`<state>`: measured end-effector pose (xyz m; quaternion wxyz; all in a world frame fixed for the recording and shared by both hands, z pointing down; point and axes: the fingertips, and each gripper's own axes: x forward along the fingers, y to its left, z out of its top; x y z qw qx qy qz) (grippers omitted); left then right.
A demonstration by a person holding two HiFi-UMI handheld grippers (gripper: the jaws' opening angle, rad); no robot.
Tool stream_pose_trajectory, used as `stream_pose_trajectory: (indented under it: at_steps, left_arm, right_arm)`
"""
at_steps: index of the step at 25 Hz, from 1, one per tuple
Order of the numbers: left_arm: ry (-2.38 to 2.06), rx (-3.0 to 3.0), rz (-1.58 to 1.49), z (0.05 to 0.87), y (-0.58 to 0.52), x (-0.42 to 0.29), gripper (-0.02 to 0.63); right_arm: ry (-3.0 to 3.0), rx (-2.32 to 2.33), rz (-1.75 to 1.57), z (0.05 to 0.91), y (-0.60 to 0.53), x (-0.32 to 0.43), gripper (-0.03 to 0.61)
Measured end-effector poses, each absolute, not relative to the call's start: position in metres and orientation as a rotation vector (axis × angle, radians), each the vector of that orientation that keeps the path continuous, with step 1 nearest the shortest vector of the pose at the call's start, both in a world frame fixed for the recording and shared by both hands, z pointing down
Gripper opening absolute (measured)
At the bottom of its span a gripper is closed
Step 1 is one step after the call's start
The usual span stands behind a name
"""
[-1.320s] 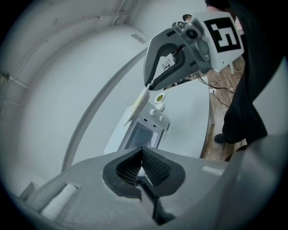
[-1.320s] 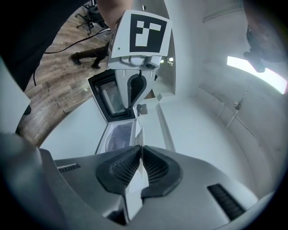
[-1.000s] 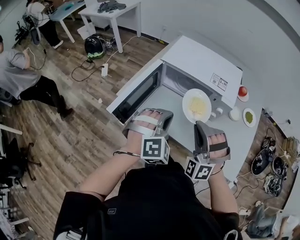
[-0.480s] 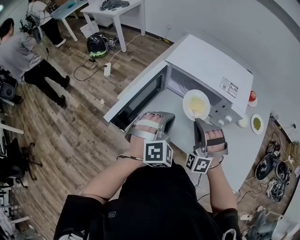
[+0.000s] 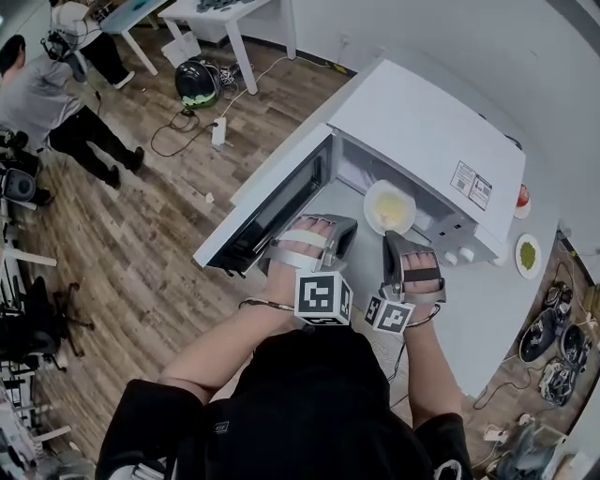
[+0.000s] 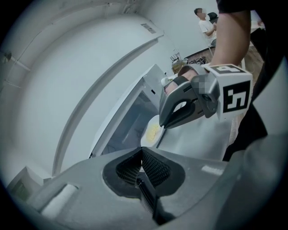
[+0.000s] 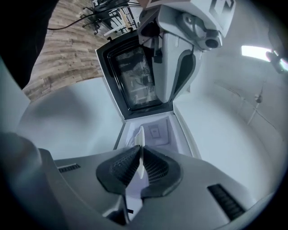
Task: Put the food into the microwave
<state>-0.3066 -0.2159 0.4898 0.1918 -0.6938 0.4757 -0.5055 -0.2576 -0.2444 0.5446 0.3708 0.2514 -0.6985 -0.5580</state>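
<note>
Right gripper (image 5: 389,240) fingers pinch the plate (image 5: 373,208) rim, food (image 5: 394,210) apparently inside the microwave (image 5: 427,141); left gripper (image 5: 345,228) fingers clenched

Lab-like workroom: microwave (image 5: 422,131) on white counter (image 5: 487,309), work tables (image 5: 258,13), floor cables (image 5: 172,142), plank floor (image 5: 141,262).

Pale yellow food (image 5: 395,212) on a white plate (image 5: 375,202) ahead of the grey right gripper (image 5: 391,242), black ribbed pads (image 7: 123,167). White microwave (image 5: 422,131), black-framed door (image 5: 272,211). Black-and-white square markers on the cubes (image 5: 322,298). White table (image 5: 487,309) beside that gripper. Brown wood-grain floor (image 5: 141,244).
</note>
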Motion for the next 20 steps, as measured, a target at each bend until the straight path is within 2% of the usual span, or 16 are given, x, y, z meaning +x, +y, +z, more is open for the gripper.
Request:
stream_pose_trajectory:
  at_steps: [10,20]
  left_arm:
    - [1.281,-1.988,-1.475,0.504,-0.247,-0.315,0.005]
    - [1.272,-2.036,-1.498,0.519,-0.257,-0.324,0.006]
  right_arm:
    - [-1.808,0.643,-1.286,0.575,-0.286,-0.270,0.029]
    - [-1.842,0.610,-0.941,0.613,-0.333,-0.284,0.038]
